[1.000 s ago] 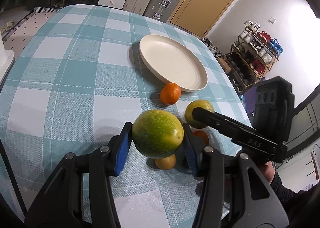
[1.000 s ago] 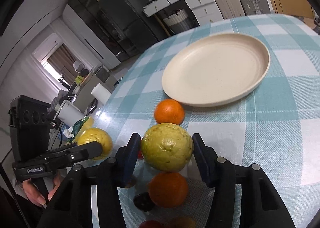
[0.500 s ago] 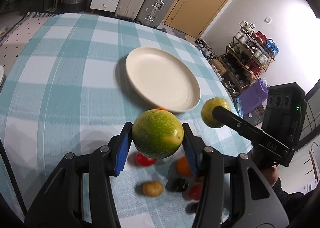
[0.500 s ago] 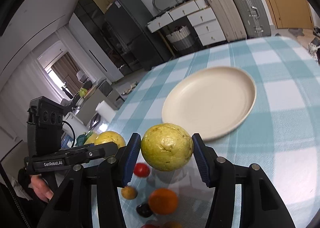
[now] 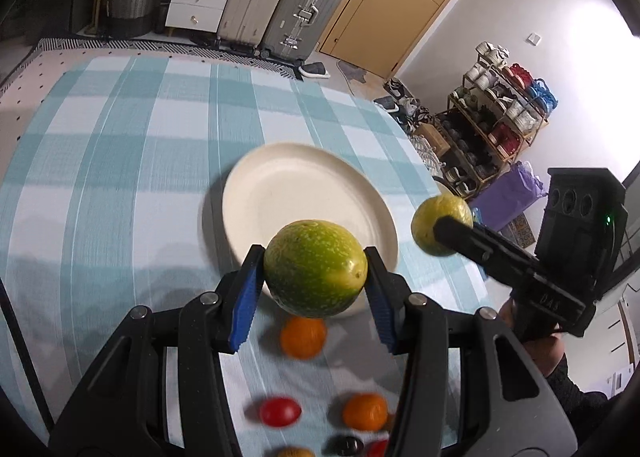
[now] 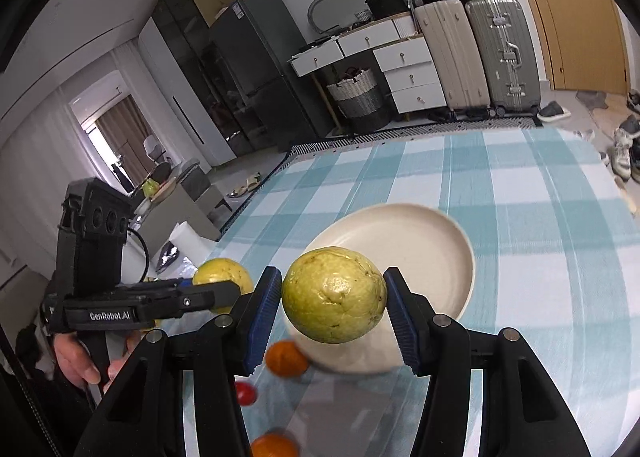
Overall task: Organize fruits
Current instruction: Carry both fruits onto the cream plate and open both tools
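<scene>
Left gripper (image 5: 315,273) jaws clamping round green speckled fruit (image 5: 315,267); right gripper (image 6: 333,294) jaws clamping round yellow wrinkled fruit (image 6: 334,294); both hovering over round cream plate (image 5: 280,193) edge.

A lived-in home: a table with a checked cloth (image 5: 120,177), 2 suitcases (image 6: 476,57) beside white drawers (image 6: 404,69), a wicker basket (image 6: 356,93), a shoe rack (image 5: 500,125), a tall fridge (image 6: 256,65).

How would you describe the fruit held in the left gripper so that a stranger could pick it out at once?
Start at the cream plate on the checked tablecloth. Above its near rim, the left gripper clamps a round fruit. It is mottled green, darker than the pale yellow fruit alongside.
</scene>
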Demonstrator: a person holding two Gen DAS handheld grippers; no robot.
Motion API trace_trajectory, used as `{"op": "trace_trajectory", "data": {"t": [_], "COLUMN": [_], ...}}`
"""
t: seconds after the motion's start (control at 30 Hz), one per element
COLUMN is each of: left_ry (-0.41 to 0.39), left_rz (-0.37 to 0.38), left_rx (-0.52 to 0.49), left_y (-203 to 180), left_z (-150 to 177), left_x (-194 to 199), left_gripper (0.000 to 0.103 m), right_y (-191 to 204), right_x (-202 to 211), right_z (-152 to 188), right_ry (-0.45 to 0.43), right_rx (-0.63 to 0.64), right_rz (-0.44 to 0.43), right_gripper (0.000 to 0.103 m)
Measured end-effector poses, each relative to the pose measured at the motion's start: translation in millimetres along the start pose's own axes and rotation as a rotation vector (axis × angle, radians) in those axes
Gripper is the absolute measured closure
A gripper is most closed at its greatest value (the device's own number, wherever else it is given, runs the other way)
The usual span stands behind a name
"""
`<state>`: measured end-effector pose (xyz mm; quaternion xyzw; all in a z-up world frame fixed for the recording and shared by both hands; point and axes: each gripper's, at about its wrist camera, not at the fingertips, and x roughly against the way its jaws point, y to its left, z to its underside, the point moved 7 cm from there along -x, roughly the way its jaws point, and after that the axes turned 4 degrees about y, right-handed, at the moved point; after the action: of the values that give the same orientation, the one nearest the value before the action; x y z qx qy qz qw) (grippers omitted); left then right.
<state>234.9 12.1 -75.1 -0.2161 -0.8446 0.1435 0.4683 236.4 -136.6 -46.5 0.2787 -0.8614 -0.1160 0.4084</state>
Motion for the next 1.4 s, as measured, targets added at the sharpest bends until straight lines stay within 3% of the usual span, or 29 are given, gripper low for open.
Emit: {"op": "trace_trajectory", "data": {"t": [0.23, 0.53, 0.8, 1.03, 1.1, 1.4], "left_ry": [0.026, 0.063, 0.092, 0.109, 0.099, 0.046], "left_rz": [-0.016, -0.011, -0.014, 0.007, 0.001, -0.025], "left_rx": [-0.006, -0.025, 0.006, 0.039, 0.029, 0.012], "left_y": [9, 7, 22, 27, 24, 12], "left_z": [-41, -69, -76, -76, -77, -71], "left_x": [-42, -91, -124, -138, -138, -99], "left_gripper": [0.057, 0.057, 0.057, 0.056, 0.056, 0.046], "right_y": [-24, -49, -72, -70, -68, -69], "right_x": [-30, -68, -102, -106, -104, -61], "right_z": [-21, -44, -31, -33, -35, -27], "right_ry": [0.005, 0.022, 0.068, 0.051, 0.031, -0.043], "right_rx": [-0.002, -0.017, -0.071, -0.080, -0.072, -0.110], "right_rz": [0.024, 0.039, 0.017, -0.009, 0.003, 0.056], "right_gripper": [0.049, 0.049, 0.049, 0.048, 0.034, 0.029]}}
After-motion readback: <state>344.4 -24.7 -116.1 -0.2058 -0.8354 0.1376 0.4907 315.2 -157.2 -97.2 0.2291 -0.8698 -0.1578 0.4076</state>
